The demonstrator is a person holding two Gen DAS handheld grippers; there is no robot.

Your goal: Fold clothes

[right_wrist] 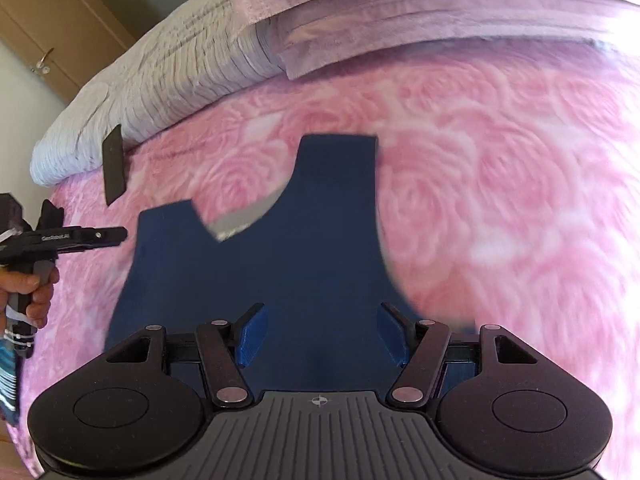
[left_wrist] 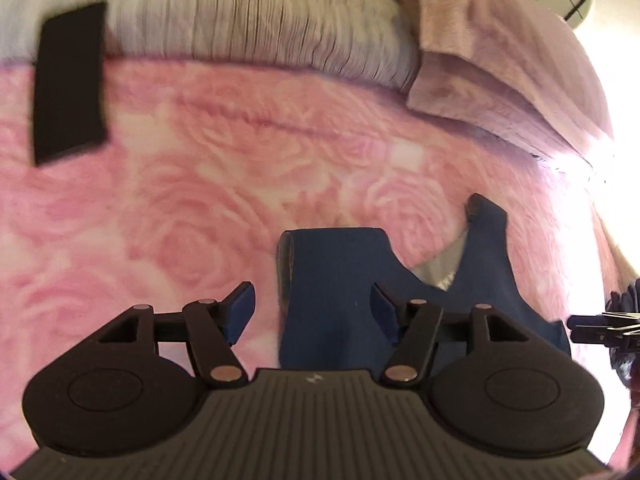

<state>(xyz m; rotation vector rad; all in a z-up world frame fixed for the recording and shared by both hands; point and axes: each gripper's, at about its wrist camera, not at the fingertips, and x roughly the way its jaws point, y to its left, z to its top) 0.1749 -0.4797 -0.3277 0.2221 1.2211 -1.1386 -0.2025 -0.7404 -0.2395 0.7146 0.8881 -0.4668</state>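
A navy sleeveless top (left_wrist: 332, 280) (right_wrist: 280, 260) lies flat on the pink rose blanket (left_wrist: 180, 200) (right_wrist: 500, 184), its two shoulder straps pointing away from me. My left gripper (left_wrist: 312, 300) (right_wrist: 100, 236) is open and hovers over the left strap (left_wrist: 336, 248); the strap shows between the blue pads, which do not press on it. My right gripper (right_wrist: 322, 320) (left_wrist: 592, 324) is open above the top's body near the right armhole, and I see nothing gripped. A grey inner lining (right_wrist: 240, 220) shows at the neckline.
A black flat rectangle (left_wrist: 68, 84) (right_wrist: 114, 164) lies at the blanket's far left by a white ribbed cover (left_wrist: 240, 20) (right_wrist: 160, 72). A folded mauve blanket (left_wrist: 500, 60) (right_wrist: 400, 12) is at the back right. A person's hand (right_wrist: 28, 284) holds the left gripper. Wooden doors (right_wrist: 48, 20) stand behind.
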